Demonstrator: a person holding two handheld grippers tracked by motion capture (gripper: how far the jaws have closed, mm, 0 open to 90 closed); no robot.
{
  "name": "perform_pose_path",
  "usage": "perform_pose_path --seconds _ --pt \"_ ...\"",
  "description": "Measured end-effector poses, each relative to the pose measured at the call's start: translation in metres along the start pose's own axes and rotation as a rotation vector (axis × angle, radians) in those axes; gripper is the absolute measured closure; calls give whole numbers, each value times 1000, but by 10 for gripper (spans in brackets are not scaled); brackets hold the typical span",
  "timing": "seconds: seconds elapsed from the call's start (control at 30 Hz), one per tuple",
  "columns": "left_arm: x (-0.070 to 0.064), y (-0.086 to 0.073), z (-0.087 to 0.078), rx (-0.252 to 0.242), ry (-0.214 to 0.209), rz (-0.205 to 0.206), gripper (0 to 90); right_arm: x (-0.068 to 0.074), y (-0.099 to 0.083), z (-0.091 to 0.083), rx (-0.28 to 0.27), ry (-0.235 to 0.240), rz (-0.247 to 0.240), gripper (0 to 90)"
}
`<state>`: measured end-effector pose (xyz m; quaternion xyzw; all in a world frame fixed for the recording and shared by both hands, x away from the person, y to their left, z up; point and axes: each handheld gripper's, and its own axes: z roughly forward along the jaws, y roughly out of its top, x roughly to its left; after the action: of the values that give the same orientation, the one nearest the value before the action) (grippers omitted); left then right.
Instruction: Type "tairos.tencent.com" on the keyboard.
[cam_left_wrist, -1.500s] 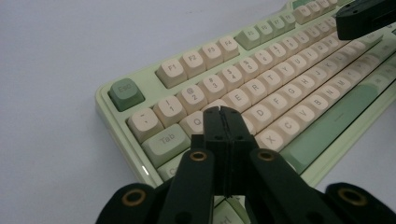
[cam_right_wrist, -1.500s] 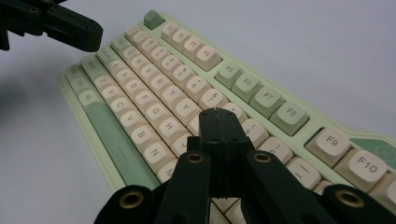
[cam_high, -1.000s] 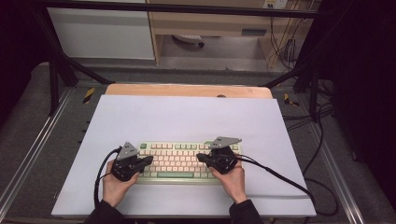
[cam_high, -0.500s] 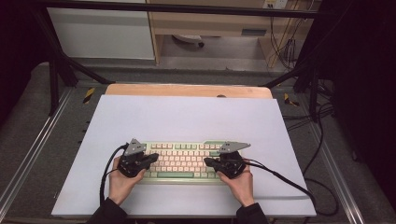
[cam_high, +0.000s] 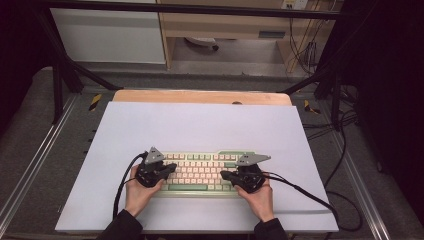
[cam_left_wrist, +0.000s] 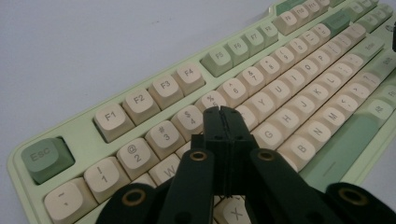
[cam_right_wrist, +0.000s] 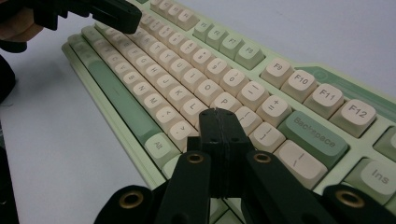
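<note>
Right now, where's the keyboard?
High view: the keyboard lies on the white mat, near its front edge, between the left tongs and right tongs.

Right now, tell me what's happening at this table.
A person holds a hand-held gripper in each hand over a pale green keyboard lying on a white sheet. The left hand-held gripper has its jaws shut, tip above the number row near the 5 key. The right hand-held gripper, also shut, points at the keys around P. It looks like typing with the closed tips.
</note>
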<state>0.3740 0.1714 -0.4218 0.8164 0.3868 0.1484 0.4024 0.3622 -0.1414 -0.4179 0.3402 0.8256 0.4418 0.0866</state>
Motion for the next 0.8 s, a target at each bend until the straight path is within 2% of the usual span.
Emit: perform_pose_path --seconds 0.17,0.8 --pt "-1 -1 6 17 -2 9 900 0 -1 0 1 2 -3 900" --pt "-4 -1 12 17 -6 21 900 0 -2 1 0 3 1 900"
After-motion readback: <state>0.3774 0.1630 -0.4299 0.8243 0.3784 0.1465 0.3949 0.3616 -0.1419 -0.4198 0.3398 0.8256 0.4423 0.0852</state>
